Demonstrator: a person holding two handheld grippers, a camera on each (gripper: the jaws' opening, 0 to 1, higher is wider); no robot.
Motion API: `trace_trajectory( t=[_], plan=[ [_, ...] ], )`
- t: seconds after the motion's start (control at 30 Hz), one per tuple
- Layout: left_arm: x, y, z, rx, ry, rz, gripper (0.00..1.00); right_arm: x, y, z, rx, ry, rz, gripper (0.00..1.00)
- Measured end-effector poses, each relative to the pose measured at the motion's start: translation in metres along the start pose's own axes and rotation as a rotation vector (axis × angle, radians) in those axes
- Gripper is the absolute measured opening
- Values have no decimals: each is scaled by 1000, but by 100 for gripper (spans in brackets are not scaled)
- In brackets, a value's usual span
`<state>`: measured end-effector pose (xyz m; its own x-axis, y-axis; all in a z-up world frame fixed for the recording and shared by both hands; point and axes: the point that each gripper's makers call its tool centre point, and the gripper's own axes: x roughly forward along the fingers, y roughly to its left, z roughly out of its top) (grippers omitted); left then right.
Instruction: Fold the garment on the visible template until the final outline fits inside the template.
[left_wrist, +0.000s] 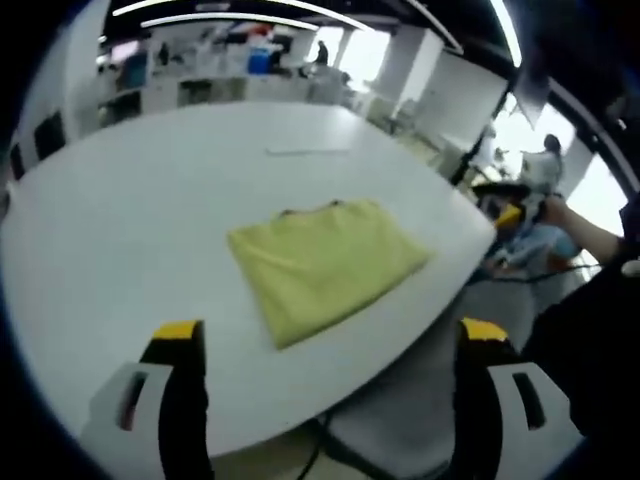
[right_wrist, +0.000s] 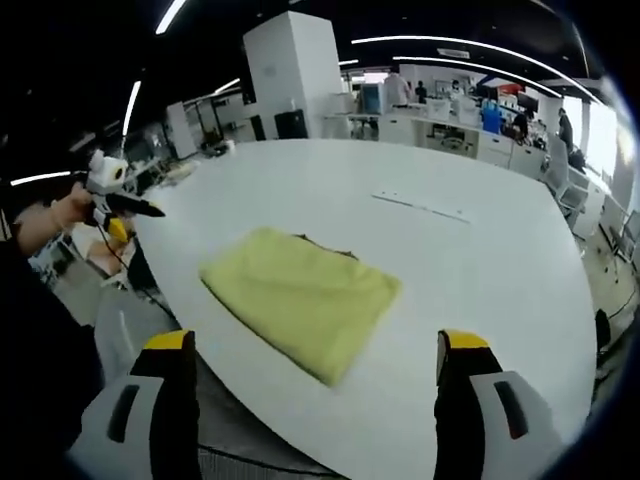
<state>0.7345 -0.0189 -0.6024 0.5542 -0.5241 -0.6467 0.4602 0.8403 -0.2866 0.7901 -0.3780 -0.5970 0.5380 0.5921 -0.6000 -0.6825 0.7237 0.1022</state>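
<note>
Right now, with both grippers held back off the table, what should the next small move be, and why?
Probably none beyond holding back: the yellow garment lies folded into a compact rectangle on the white table, and the left gripper and right gripper are open and empty. I cannot make out the template outline, so I'd check fit first.

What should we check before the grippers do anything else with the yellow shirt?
1. Shirt folded: ok. The yellow shirt lies as a flat, compact rectangle on the white table.
2. Shirt fully on the table: ok. All its edges rest on the tabletop, though one corner sits close to the table's edge.
3. Shirt fits the template: cannot tell. No outline shows around it; only a thin line is marked further back on the table.
4. Left gripper free: ok. Jaws wide apart, holding nothing, away from the shirt.
5. Right gripper free: ok. Jaws wide apart, empty, away from the shirt.
6. Shirt in plain sight: ok, in both views.
</note>
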Motion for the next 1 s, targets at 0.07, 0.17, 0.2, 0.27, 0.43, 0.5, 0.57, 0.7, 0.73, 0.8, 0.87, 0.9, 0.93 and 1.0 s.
trace_trajectory(
  t=[0.07,0.17,0.2,0.27,0.43,0.5,0.57,0.7,0.73,0.8,0.87,0.9,0.93,1.0],
  plan=[
    [-6,-1,-3,-4,-7,-1,99,-9,1,-3,7,-3,-9,100],
    [-15,-5,-8,-4,-15,5,99,-21,3,-11,32,-11,-19,100],
    [-19,-6,-11,-4,-10,12,99,-26,4,-16,41,-12,-22,100],
    [-23,-5,-15,-12,-9,24,99,-31,4,-22,62,-23,-29,100],
    [-30,0,-28,-52,8,71,99,-36,0,-35,113,-41,-29,100],
    [-29,0,-32,-55,13,77,99,-36,-2,-41,118,-18,-31,100],
    [-27,0,-34,-68,8,80,99,-37,-5,-42,107,-7,-39,100],
    [-19,-8,-40,-76,30,53,99,-38,-7,-31,108,-46,-49,100],
    [-16,-5,-42,-69,41,52,99,-38,-7,-29,106,-52,-50,100],
    [-15,-6,-41,-62,43,53,99,-37,-7,-30,100,-49,-50,100],
    [-14,-8,-38,-61,40,47,99,-34,-6,-35,99,-34,-43,100],
    [-14,-9,-37,-60,40,45,99,-33,-5,-37,101,-30,-39,100],
    [-13,-9,-36,-57,41,45,99,-32,-4,-40,105,-23,-35,100],
    [-12,-9,-36,-53,46,45,99,-31,-4,-44,110,-13,-33,100]
  ],
)
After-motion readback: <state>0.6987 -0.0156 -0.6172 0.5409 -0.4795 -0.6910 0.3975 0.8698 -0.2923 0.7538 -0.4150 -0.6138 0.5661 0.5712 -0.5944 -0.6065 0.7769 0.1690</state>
